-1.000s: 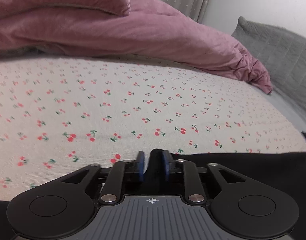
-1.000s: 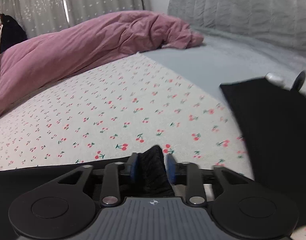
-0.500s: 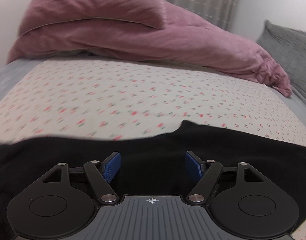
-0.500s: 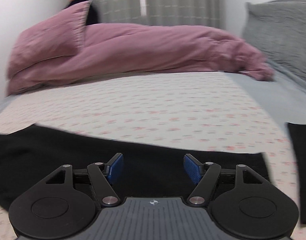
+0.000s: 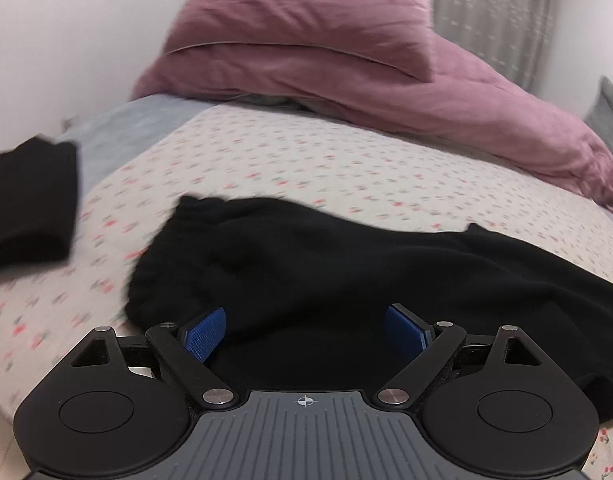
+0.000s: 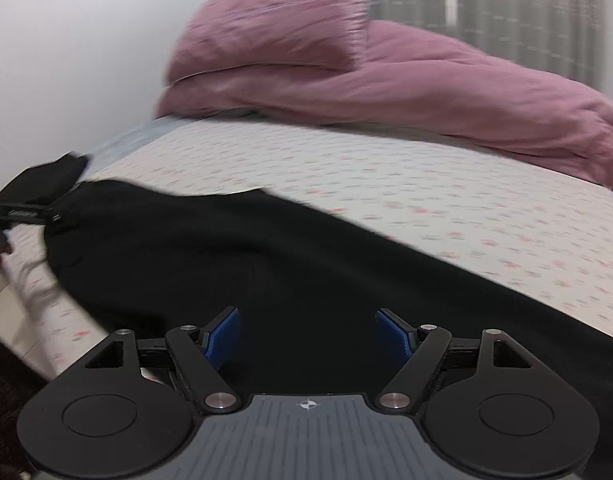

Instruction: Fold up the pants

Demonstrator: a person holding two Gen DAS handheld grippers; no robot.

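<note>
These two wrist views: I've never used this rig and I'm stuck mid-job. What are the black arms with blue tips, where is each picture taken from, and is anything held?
Each picture comes from a fisheye camera on a hand-held gripper, looking forward along its two fingers. The black arms with blue pads are those fingers. The left wrist view shows the left gripper, the right wrist view the right gripper. Both hover over black pants lying on a cherry-print sheet. The jaws of both are opening, with the pads clear of the cloth, so nothing is held. Behind lie a pink duvet and pillow; another dark garment lies at the left.
</note>
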